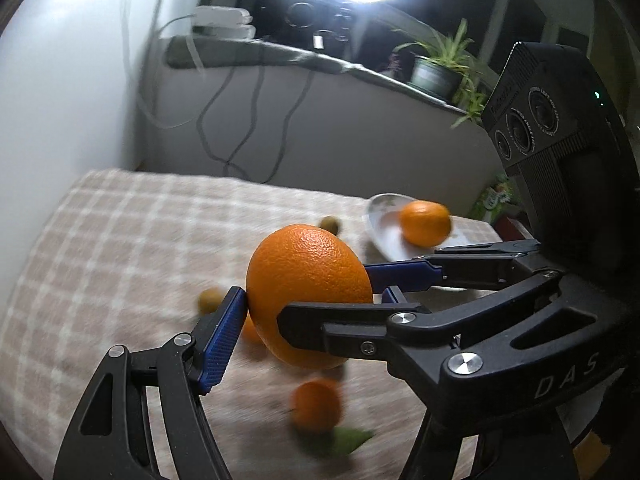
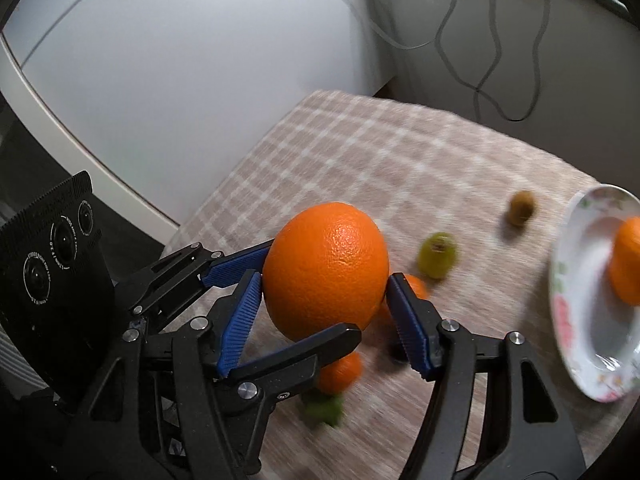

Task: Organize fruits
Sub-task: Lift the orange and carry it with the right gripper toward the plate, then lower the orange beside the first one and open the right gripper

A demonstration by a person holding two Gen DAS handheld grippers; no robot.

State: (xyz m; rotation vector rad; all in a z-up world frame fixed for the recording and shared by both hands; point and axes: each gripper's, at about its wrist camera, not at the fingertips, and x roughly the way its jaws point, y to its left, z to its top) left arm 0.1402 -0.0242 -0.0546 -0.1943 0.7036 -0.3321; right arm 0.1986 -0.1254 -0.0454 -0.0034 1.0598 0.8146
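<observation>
A large orange is held above the checked tablecloth, pinched by both grippers at once. My left gripper has its blue pads on the orange's left and right sides. My right gripper also clamps the same orange, crossing the left one. A white flowered plate holds a smaller orange; both also show in the right wrist view, the plate and the orange at the right edge.
Loose on the cloth: a mandarin with a leaf, two small green-brown fruits, another mandarin. A wall, cables and a windowsill with a potted plant stand behind the table.
</observation>
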